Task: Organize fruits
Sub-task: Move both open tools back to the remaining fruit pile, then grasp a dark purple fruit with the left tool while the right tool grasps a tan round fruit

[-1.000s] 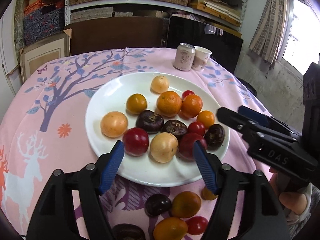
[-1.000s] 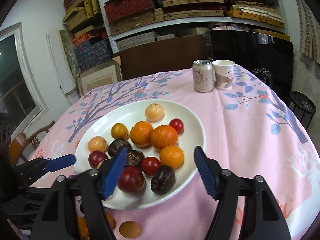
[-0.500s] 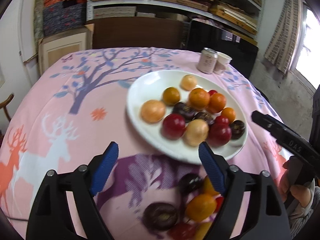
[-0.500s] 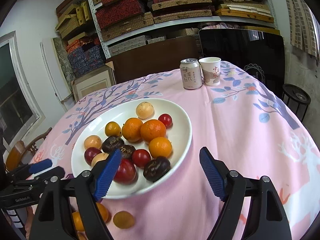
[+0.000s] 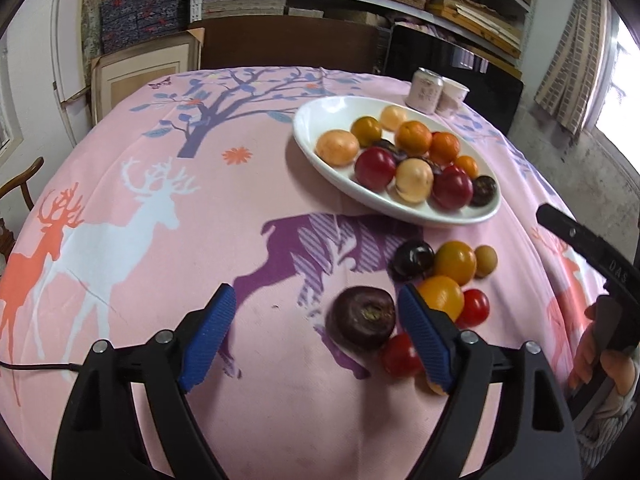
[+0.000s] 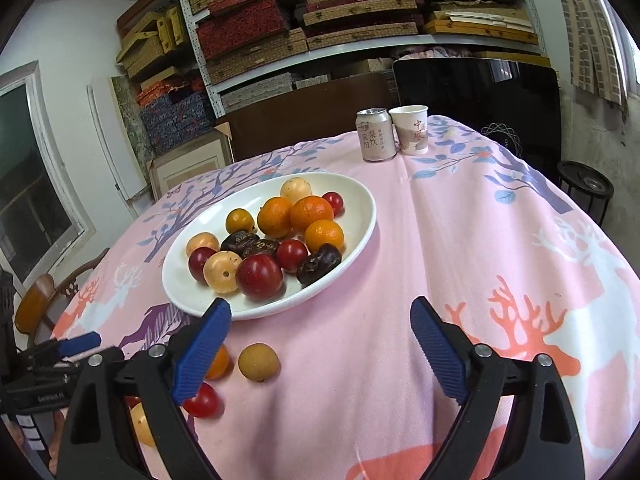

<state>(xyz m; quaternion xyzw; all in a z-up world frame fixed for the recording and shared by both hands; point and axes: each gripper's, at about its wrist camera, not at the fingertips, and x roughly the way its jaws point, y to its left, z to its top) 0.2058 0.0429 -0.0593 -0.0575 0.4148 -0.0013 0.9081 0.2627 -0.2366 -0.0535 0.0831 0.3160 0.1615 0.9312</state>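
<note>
A white plate (image 5: 316,120) (image 6: 360,196) holds several oranges, red tomatoes, dark passion fruits and pale round fruits. Loose fruit lies on the pink cloth in front of it: a dark passion fruit (image 5: 362,316) just inside my left gripper's right finger, another dark one (image 5: 412,258), two orange fruits (image 5: 454,262), two red tomatoes (image 5: 474,308) and a small tan fruit (image 5: 485,260) (image 6: 258,361). My left gripper (image 5: 312,334) is open and empty, low over the cloth. My right gripper (image 6: 320,354) is open and empty, in front of the plate; its body shows in the left wrist view (image 5: 588,252).
A drink can (image 6: 374,134) and a paper cup (image 6: 410,130) stand at the far edge of the table. A wooden chair (image 6: 44,300) is at the left. Shelves with boxes line the back wall. A black stool (image 6: 586,188) stands at the right.
My left gripper has pulled back and swung left from over the plate to the loose fruit. My right gripper has drawn back from the plate and risen a little. Both stay open.
</note>
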